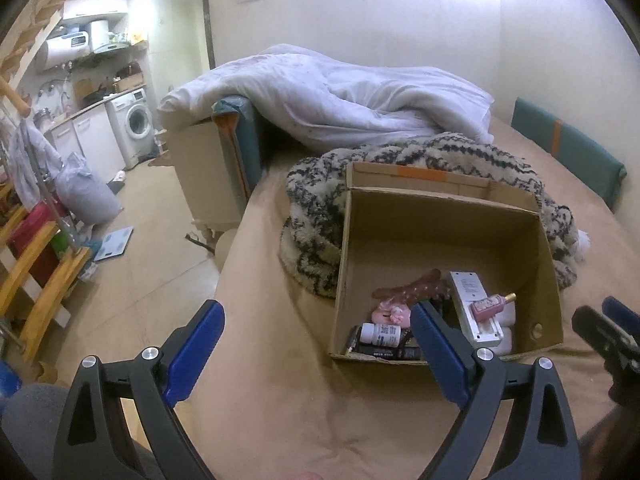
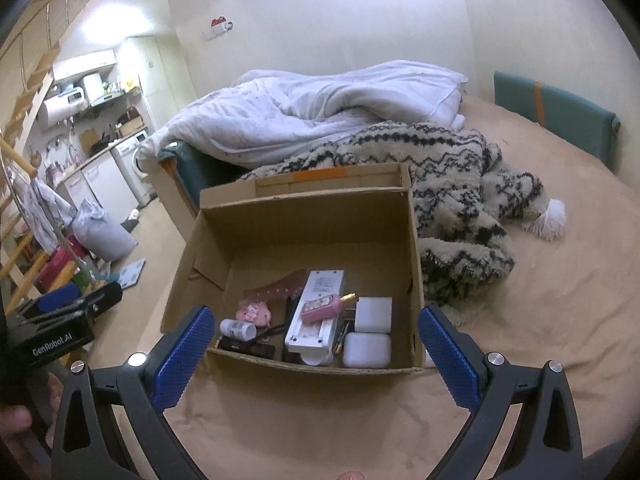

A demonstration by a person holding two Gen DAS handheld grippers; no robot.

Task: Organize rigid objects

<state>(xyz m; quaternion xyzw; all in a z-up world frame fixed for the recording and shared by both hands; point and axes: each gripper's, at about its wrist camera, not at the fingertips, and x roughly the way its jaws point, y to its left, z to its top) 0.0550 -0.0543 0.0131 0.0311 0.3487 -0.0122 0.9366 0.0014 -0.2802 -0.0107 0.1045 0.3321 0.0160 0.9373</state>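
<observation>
Black claw frames carry blue textured pads, silver screws.

A home: bed with duvet, washing machine.

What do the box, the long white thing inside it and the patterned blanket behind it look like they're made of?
Box: brown cardboard, matte, with raw cut edges and folded flaps.
Long white strip: looks like hard plastic, smooth and slightly glossy, with moulded edges and screw holes; probably a power strip seen from the back.
Blanket: shaggy pile fabric, cream with dark zigzags, with a tassel; the fibre can't be told.
</observation>
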